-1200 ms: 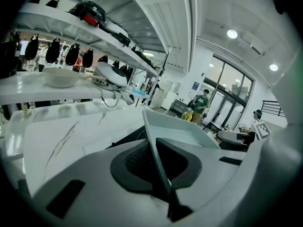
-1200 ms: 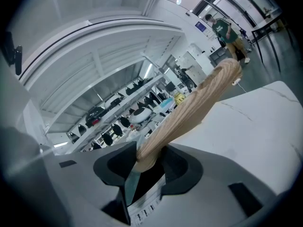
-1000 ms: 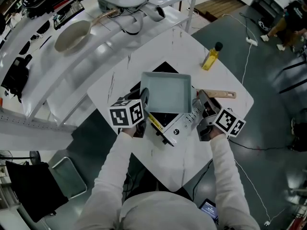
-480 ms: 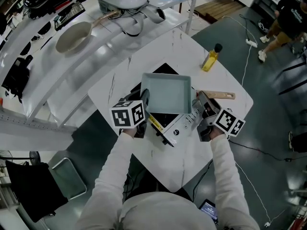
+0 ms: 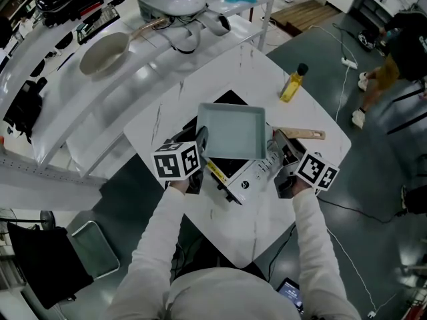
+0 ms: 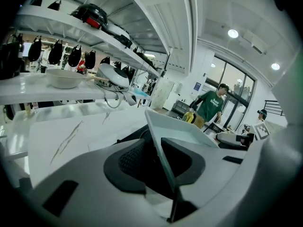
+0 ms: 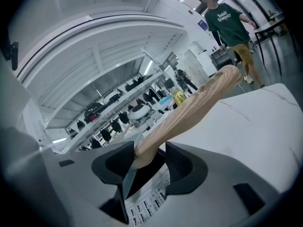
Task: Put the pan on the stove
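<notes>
A square pale grey metal pan [image 5: 230,129] sits on top of a flat black stove with a white control panel [image 5: 248,177], in the middle of the white marble-patterned counter [image 5: 243,62]. The pan covers most of the stove. Only a black corner shows at 12 o'clock, and the control panel sticks out at 5 o'clock.

The pan's light wooden handle [image 5: 308,134] points to 3 o'clock. The left gripper [image 5: 202,139] is at the 9 o'clock side of the pan. Its fingers [image 6: 125,160] pinch the thin wall of the pan, one finger on each side of it. The right gripper [image 5: 280,147] is at the inner end of the wooden handle, close to the pan. Its fingers [image 7: 184,167] are opening. The handle lies between them and leans on one finger, with a gap to the other.

A small yellow oil bottle with a black cap [image 5: 291,83] stands upright on the counter at 1 o'clock from the pan, well apart from it.
</notes>
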Demonstrator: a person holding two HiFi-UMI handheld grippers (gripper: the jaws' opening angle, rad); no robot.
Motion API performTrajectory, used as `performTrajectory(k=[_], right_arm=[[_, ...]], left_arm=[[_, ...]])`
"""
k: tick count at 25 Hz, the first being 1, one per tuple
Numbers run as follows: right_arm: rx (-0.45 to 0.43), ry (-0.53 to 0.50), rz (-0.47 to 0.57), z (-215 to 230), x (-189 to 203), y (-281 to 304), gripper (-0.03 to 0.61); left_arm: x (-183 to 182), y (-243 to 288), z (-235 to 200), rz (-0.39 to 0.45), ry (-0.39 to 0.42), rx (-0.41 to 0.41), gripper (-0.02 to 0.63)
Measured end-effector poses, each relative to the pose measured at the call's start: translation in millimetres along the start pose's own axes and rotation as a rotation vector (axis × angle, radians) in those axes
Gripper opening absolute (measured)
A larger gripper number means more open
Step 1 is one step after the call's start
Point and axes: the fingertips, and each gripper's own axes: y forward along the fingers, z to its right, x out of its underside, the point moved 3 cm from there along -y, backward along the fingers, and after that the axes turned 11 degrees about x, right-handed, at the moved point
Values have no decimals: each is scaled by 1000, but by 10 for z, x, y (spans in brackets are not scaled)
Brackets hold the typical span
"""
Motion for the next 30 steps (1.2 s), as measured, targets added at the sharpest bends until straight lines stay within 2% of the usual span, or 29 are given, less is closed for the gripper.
performTrajectory(k=[7,14,19,26,30], right_arm=[[-8,36,0,14,20,-14,221],[-20,26,-13,-28,54,-35,221],[-13,12,-23,-21,151,-100,221],[13,-3,-41,-35,278,-253,221],[26,-38,-33,-43,333,-348,221]], left_arm=[[-38,-11,-24,3,10,-12,101],[-13,-59,-52,-7,24,-47,82],[21,-126,-69,-14,39,-61,106],[-51,-320,-56,63,23,-74,126],[-84,-456,-17,104,57,-85,124]])
